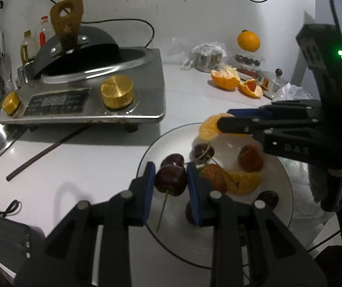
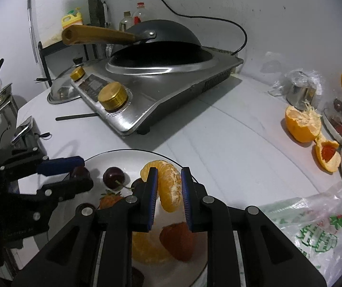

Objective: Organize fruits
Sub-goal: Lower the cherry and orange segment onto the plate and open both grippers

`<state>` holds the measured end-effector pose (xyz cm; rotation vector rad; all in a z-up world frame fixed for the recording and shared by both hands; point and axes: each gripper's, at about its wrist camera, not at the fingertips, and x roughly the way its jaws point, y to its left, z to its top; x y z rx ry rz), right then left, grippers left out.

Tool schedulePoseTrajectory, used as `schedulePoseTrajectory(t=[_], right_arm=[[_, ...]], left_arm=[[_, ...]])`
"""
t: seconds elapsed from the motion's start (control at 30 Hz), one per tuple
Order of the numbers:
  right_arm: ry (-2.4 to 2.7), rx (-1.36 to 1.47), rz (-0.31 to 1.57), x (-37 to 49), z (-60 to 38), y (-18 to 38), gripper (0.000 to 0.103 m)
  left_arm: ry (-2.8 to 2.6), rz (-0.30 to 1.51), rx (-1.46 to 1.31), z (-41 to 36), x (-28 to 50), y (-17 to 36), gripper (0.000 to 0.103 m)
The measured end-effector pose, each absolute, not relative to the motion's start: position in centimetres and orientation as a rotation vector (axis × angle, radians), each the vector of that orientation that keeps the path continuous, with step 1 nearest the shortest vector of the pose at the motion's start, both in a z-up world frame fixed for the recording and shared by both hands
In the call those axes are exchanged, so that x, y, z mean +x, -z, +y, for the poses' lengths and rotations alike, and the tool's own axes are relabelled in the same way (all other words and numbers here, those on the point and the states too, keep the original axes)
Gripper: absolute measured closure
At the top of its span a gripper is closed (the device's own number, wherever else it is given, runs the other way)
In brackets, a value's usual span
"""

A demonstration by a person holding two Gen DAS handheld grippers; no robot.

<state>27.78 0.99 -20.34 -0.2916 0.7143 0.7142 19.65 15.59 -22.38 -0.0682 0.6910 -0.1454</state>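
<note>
Two pieces of fruit are held over the plate [image 1: 288,191] at once. A cherry [image 1: 171,179] is pinched between the pads of the left gripper [image 1: 171,186], its stem hanging free below. An orange segment [image 2: 169,186] is clamped upright in the right gripper [image 2: 169,191], jaws closed snugly on it. Below lie a strawberry [image 2: 178,242], another segment [image 1: 245,183] and more cherries.

Judged step: placing both on the plate. Each piece should be lowered onto a bare patch before release, not dropped. The segment is soft; squeezing harder should be avoided. The cherry may roll, so a spot against its neighbours is preferred.
</note>
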Motion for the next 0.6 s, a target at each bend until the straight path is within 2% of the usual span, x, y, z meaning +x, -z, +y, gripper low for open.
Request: schedulePoseTrajectory(t=[0.5,0.6], right_arm=[[-0.68,-0.292,0.738,28.2,1.36,21.35,0.08],[-0.683,-0.29,0.736,27.95,1.3,21.18,0.069]], left_arm=[[0.155,0.72,-0.066,14.88,20.01,23.12,0.074],[0.146,0.72,-0.065,14.87,19.91,22.82,0.074]])
